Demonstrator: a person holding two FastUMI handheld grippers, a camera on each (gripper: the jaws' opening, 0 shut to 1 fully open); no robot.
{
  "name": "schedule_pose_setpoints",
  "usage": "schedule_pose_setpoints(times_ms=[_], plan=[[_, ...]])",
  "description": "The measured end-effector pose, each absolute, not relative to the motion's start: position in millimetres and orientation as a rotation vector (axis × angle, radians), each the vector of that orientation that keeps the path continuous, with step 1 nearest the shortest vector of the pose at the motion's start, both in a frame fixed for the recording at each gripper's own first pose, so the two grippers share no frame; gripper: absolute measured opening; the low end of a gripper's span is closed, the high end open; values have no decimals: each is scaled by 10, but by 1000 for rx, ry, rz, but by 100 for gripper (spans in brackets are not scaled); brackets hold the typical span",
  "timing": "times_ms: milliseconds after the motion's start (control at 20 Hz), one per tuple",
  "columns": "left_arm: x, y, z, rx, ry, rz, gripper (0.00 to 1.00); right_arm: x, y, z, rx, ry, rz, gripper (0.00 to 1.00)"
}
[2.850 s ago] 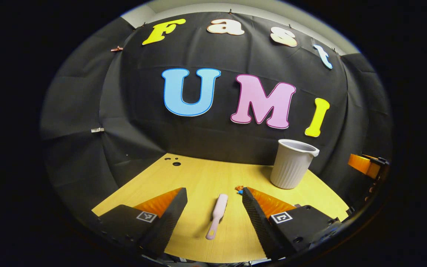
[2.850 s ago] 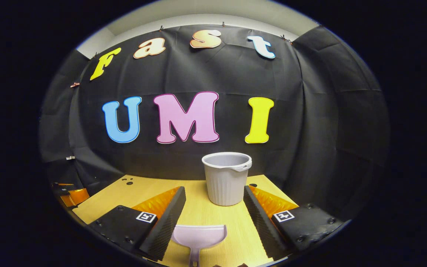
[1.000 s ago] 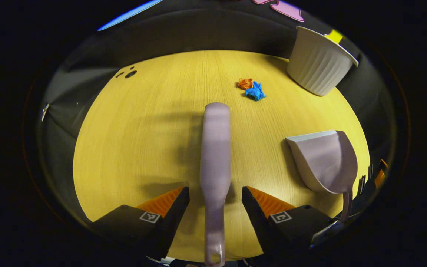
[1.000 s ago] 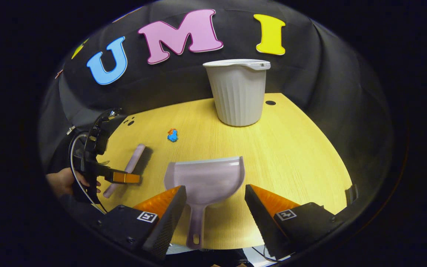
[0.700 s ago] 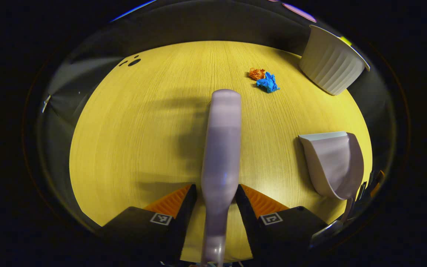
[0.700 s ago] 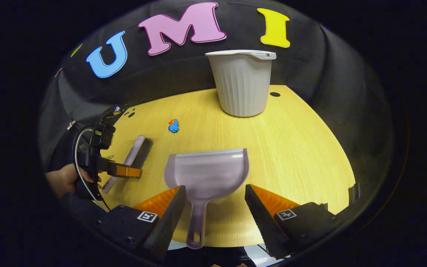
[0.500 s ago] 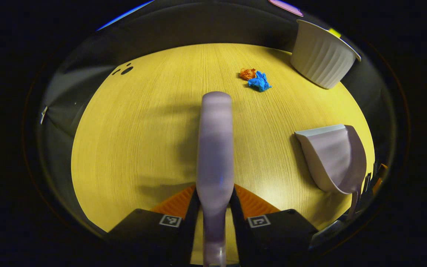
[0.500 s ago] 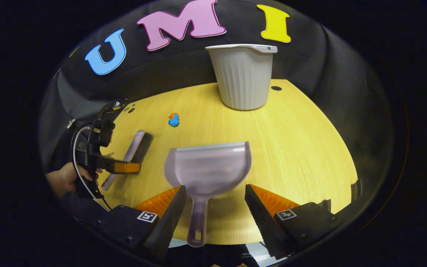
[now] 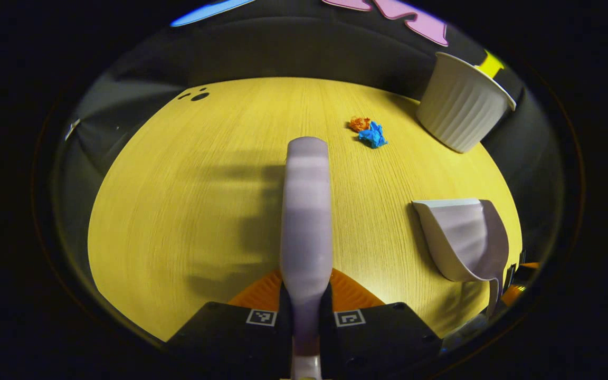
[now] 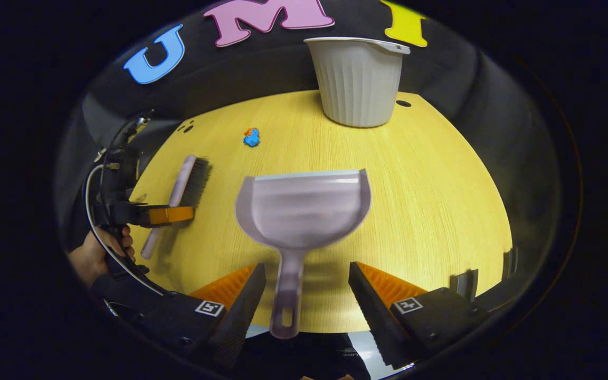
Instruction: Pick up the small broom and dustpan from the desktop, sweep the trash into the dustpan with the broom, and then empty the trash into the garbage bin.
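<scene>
A recording booth, not a lived-in room: black cloth wall (image 10: 441,79) drapes closely around a pale yellow wood-grain surface (image 10: 415,184) with round cable holes (image 9: 199,96).

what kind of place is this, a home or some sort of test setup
Most likely a staged test booth, not a home: black cloth wall, a bare wooden desk, and just a bin, dustpan and broom.

lilac broom (image 9: 306,211), lilac dustpan (image 10: 302,208), ribbed grey bin (image 10: 359,79), blue and orange scraps (image 9: 368,132)

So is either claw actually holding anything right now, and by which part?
The left claw grips the broom by its handle. The right claw is open around the dustpan handle, holding nothing.
</scene>
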State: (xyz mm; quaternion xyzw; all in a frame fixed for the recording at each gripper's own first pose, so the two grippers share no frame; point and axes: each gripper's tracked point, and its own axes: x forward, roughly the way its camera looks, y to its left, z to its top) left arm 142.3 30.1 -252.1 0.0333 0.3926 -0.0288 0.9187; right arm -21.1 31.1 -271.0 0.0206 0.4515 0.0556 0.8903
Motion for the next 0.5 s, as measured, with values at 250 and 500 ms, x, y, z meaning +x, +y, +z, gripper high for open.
schedule_pose_setpoints(times_ms=[250,500], plan=[[1108,353,-2292,43,714,-70,25,-170,365,-2748,59,968,115,100],[754,353,-2042,-7,650,-83,24,-183,326,-2957,42,1045,101,99]])
